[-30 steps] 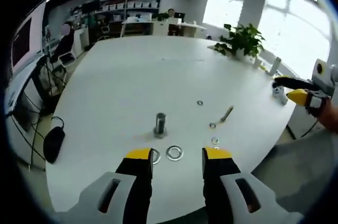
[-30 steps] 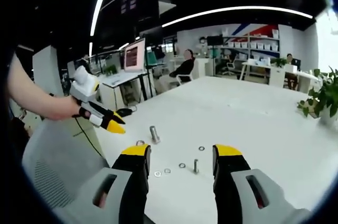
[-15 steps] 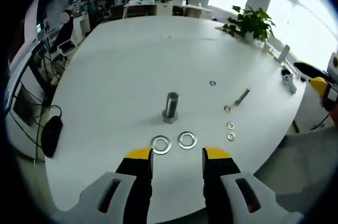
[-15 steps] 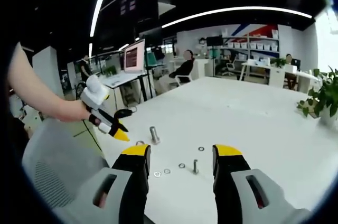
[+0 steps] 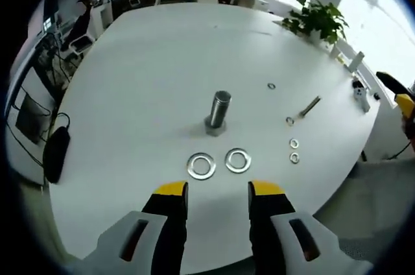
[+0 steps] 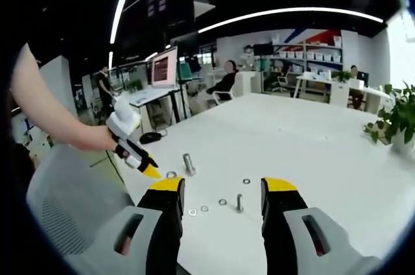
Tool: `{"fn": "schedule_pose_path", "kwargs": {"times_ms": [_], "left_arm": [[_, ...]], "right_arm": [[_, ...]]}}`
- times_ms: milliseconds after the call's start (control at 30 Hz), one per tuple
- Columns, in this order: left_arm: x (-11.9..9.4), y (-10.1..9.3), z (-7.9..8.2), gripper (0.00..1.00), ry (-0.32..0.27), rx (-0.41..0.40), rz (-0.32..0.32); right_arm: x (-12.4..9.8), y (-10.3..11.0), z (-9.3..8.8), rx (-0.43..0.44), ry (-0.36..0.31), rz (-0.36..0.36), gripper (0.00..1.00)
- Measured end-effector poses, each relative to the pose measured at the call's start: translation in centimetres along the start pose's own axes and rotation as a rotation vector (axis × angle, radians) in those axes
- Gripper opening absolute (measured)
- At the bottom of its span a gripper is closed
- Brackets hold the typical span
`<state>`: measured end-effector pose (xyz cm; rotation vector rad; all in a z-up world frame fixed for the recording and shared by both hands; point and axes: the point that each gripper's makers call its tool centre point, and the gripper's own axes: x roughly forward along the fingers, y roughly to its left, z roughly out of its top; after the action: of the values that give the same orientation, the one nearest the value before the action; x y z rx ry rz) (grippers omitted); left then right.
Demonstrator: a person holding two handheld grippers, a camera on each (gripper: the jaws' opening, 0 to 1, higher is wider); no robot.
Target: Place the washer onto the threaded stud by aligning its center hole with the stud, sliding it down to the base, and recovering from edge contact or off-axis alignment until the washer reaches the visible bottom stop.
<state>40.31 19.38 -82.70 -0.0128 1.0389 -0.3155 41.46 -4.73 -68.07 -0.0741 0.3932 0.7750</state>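
Note:
The threaded stud (image 5: 218,111) stands upright on its hex base in the middle of the white table (image 5: 142,74). Two large steel washers (image 5: 201,166) (image 5: 238,160) lie flat just in front of it. My left gripper (image 5: 219,191) hangs open above the table's near edge, just short of those washers, with nothing between its jaws. In the right gripper view the left gripper (image 6: 149,169), held by a hand, points down beside the stud (image 6: 189,163) and a washer (image 6: 171,174). My right gripper (image 6: 223,185) is open and empty, away from the stud.
Small washers (image 5: 294,143) (image 5: 271,85) and a lying bolt (image 5: 311,106) are scattered to the stud's right. A potted plant (image 5: 318,19) stands at the far edge, and a black object (image 5: 55,153) lies below the left edge. A small bolt (image 6: 239,202) stands near my right gripper.
The left gripper has moved in over the table toward the stud and tipped downward, so both large washers now show in front of its jaws. The right gripper has held still.

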Motion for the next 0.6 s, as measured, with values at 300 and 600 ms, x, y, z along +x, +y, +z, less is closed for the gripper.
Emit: {"fn": "schedule_pose_path", "kwargs": {"times_ms": [300, 600], "left_arm": [[0.9, 0.6, -0.1, 0.35, 0.104, 0.104, 0.006], [1.4, 0.8, -0.5, 0.34, 0.184, 0.159, -0.007]], "right_arm": [[-0.1, -0.3, 0.0, 0.008, -0.004, -0.006, 0.49], [0.0, -0.3, -0.3, 0.001, 0.011, -0.009, 0.49]]}}
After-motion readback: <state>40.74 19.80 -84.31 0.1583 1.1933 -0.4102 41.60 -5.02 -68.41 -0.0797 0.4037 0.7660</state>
